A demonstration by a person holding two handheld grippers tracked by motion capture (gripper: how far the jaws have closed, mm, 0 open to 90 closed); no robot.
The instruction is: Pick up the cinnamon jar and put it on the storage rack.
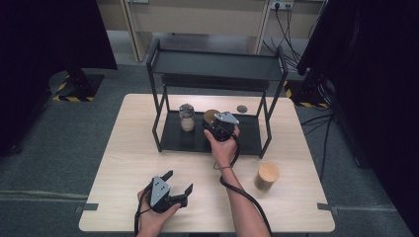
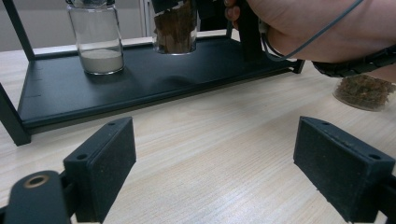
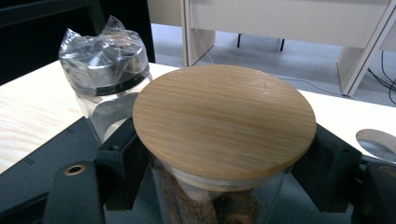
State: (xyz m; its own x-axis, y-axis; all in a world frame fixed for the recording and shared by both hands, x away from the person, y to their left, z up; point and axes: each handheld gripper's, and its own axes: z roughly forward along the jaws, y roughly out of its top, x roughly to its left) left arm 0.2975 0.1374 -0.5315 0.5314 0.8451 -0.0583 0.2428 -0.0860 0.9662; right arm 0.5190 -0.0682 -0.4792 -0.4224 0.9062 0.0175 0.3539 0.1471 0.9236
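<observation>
From above we see our right tongs (image 1: 216, 129) over the lower tray of the black rack (image 1: 247, 140), clamped on a jar with a wooden lid (image 1: 211, 117), and our left tongs (image 1: 179, 183) resting near the front edge of the worktop (image 1: 133, 153), jaws spread wide with nothing between them. The right gripper view brings us close: the round bamboo lid (image 3: 224, 121) sits between the two black pads (image 3: 119, 158), which press on the glass just under it, and brown contents show through the wall below. Just beside it, to the left in that view, stands a glass jar with its cap wrapped in clear plastic film (image 3: 103, 60); from above we can tell it stands on the same tray. The left gripper view shows from the side that this wrapped jar (image 2: 96, 39) holds a low layer of pale powder, and that the held jar (image 2: 175, 28) has its base a little above the tray, with the right hand (image 2: 317, 32) behind it. That view catches the bottom of a second wooden-lidded jar (image 2: 364, 91) on the worktop at the right; from above its lid (image 1: 267, 174) is plain. A small round disc (image 1: 242, 108) lies behind the rack. We can read no label or writing on any of the things.
</observation>
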